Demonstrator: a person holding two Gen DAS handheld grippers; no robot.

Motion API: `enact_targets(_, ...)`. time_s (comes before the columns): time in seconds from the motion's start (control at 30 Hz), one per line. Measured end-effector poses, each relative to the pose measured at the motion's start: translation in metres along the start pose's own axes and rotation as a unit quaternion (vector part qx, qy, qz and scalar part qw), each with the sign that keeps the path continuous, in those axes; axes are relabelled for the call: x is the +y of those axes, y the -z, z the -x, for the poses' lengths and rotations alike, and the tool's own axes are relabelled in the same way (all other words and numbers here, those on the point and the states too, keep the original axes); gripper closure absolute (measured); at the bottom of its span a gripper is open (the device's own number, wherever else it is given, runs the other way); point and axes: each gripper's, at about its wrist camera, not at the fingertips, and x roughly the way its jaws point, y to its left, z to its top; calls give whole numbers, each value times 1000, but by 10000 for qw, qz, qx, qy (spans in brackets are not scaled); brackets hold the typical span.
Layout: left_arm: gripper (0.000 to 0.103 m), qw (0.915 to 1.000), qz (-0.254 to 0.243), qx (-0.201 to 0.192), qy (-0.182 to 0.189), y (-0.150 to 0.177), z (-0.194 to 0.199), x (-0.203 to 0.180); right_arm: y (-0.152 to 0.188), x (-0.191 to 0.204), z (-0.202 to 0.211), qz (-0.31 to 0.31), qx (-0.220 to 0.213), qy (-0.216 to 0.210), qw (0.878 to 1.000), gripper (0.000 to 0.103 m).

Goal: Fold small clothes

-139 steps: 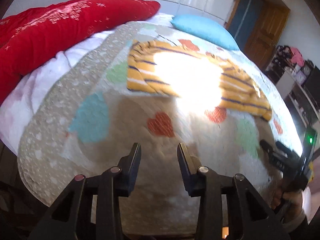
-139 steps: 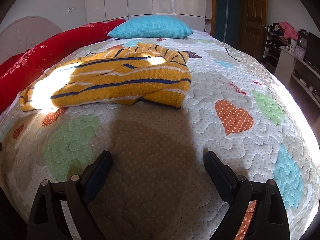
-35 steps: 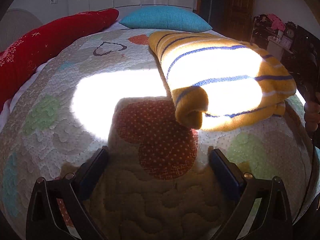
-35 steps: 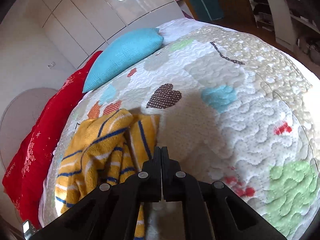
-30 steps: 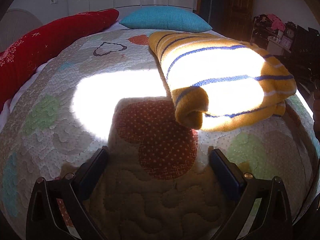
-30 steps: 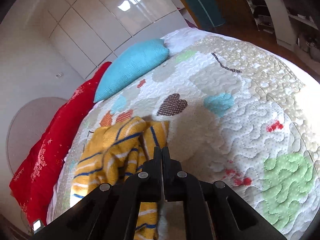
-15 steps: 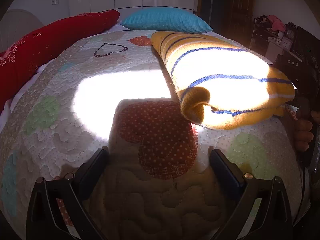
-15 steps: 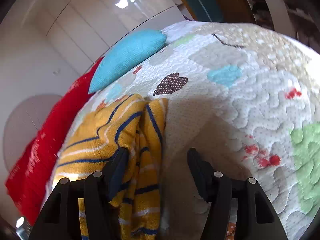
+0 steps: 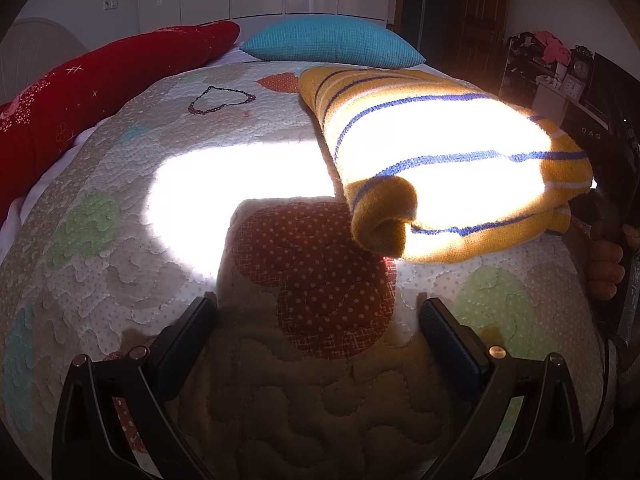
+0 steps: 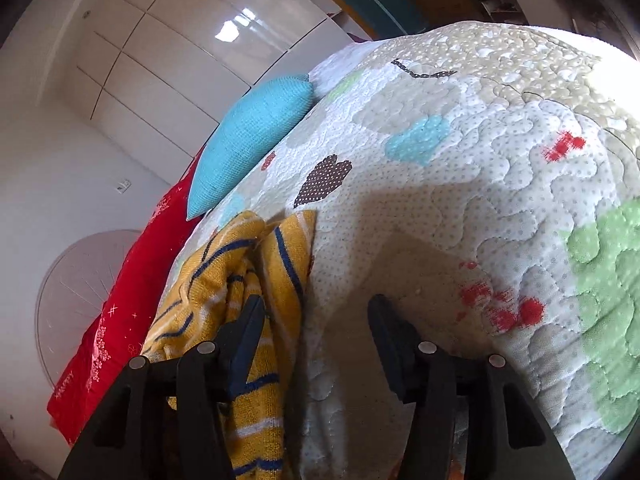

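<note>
A yellow knit sweater (image 9: 440, 168) with blue and white stripes lies folded in a thick bundle on the quilted bed, ahead and to the right of my left gripper (image 9: 316, 320). The left gripper is wide open and empty, low over the quilt. In the right wrist view the sweater (image 10: 248, 292) lies bunched at the left. My right gripper (image 10: 316, 320) is open; its left finger (image 10: 248, 328) is at the sweater's edge, its right finger over bare quilt. It holds nothing.
The quilt (image 9: 120, 208) with coloured hearts covers the bed. A red bolster (image 9: 100, 80) lies along the left side and a blue pillow (image 9: 332, 42) at the head. The hand holding the right gripper (image 9: 604, 256) shows at the right edge. Shelves stand at the far right.
My right gripper was shut a second ago and has opened beside the sweater. The sweater bundle has shifted slightly. The left gripper has not moved.
</note>
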Motion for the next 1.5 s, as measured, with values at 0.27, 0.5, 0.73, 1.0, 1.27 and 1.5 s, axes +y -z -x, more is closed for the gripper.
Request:
enact_targets(0.27, 1, 10000, -12, -36, -72, 1, 1, -2, 7, -13, 18, -399, -155, -253, 9988, 47)
enact_targets(0.5, 1, 9998, -11, -126, -153, 3, 5, -3, 41, -16, 61, -417, -390, -161, 9982, 46)
enact_targets(0.73, 1, 9998, 2, -156, -158, 3, 5, -3, 57, -8, 73, -35, -380, 125, 9992, 46)
enact_targets(1.0, 0, 9996, -10, -161, -237, 3, 4, -4, 59, 2, 68, 194, -332, 560, 9977, 46)
enact_targets(1.27, 0, 9995, 2, -174, -249, 2, 2, -3, 59, 8, 63, 307, -321, 760, 9961, 46)
enact_targets(1.5, 0, 9996, 43, -120, -258, 1, 0, -1, 59, 9, 61, 327, -320, 796, 9958, 45)
